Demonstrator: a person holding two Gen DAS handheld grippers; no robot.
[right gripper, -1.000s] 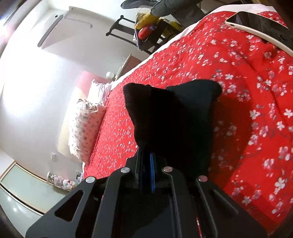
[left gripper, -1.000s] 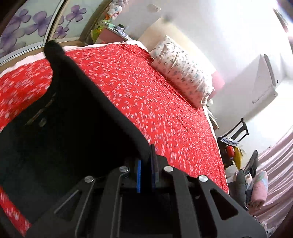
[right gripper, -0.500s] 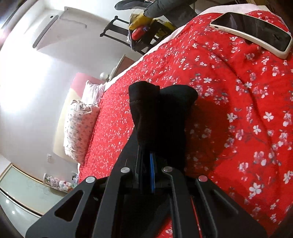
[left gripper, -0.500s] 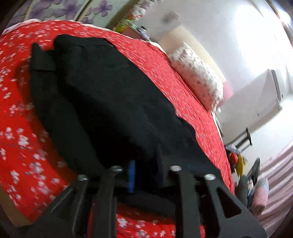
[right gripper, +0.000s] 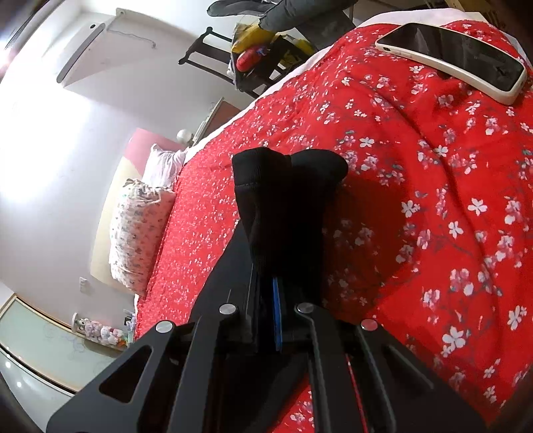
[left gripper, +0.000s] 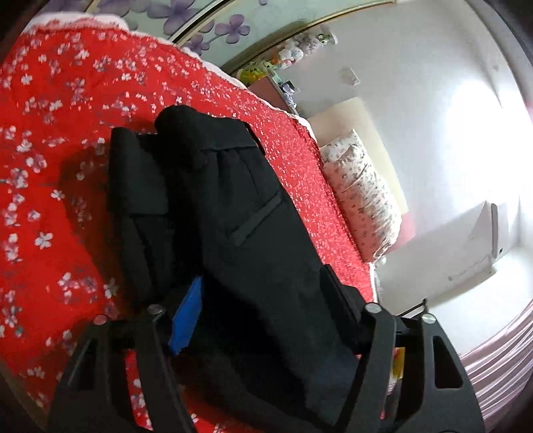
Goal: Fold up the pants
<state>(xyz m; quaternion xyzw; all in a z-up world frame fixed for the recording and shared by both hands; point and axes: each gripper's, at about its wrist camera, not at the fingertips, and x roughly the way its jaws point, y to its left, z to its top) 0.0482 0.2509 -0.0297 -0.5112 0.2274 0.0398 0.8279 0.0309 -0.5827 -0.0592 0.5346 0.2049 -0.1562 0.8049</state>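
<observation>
Black pants (left gripper: pixel 233 213) lie on the red flowered bedspread (left gripper: pixel 50 186), the waistband end and a welt pocket showing in the left wrist view. My left gripper (left gripper: pixel 263 293) is open, its fingers spread wide with the black cloth lying between and over them; one blue pad (left gripper: pixel 188 316) shows. In the right wrist view my right gripper (right gripper: pixel 266 286) is shut on a bunched end of the pants (right gripper: pixel 286 200), holding it just above the bedspread (right gripper: pixel 433 200).
A white-cased phone (right gripper: pixel 456 56) lies on the bed at the far right. A flowered pillow (left gripper: pixel 363 196) lies at the head of the bed. A dark chair with clutter (right gripper: pixel 253 56) stands beyond the bed edge. A mirrored wardrobe (left gripper: pixel 200 20) stands behind.
My left gripper has opened and let go of the pants, which have dropped from raised to lying on the bed. My right gripper has stayed shut and moved slightly lower.
</observation>
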